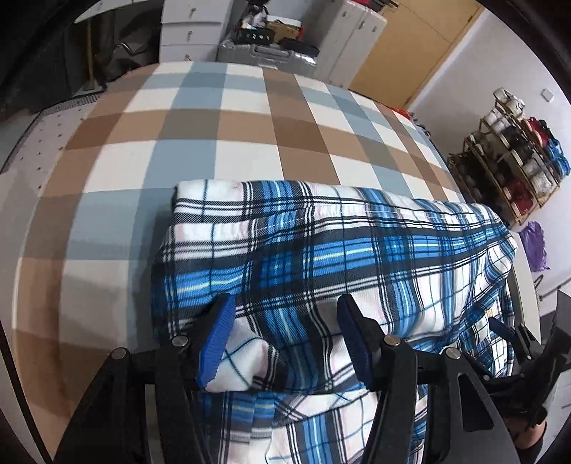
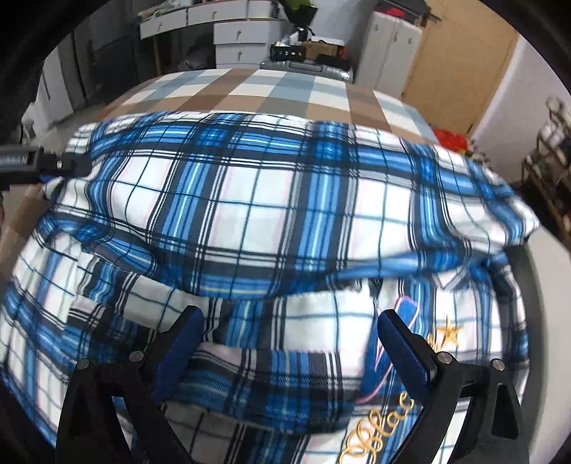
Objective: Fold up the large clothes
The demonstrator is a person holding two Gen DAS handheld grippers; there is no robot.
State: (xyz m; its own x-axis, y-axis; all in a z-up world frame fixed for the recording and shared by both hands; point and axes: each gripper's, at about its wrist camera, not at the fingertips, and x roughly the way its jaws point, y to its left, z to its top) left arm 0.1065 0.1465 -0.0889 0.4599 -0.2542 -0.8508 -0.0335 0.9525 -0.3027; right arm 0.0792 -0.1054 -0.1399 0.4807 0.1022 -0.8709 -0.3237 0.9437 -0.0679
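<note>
A blue, white and black plaid shirt [image 1: 321, 250] lies folded over on a checked bed cover [image 1: 214, 135]. My left gripper [image 1: 285, 307] is open just above the shirt's near left part, with fabric bunched between its blue pads. In the right wrist view the shirt [image 2: 271, 200] fills the frame, with gold embroidered lettering [image 2: 385, 428] at the lower right. My right gripper [image 2: 289, 321] is open over the shirt's folded edge. The left gripper's black body [image 2: 43, 164] shows at the left edge, and the right gripper [image 1: 514, 339] shows at the lower right of the left wrist view.
White drawer units [image 1: 192, 32], a grey suitcase [image 1: 267, 53] and a white cabinet [image 1: 353, 39] stand beyond the bed's far end. A wooden shoe rack [image 1: 514, 157] stands by the right wall. A purple bag [image 1: 535, 246] lies on the floor.
</note>
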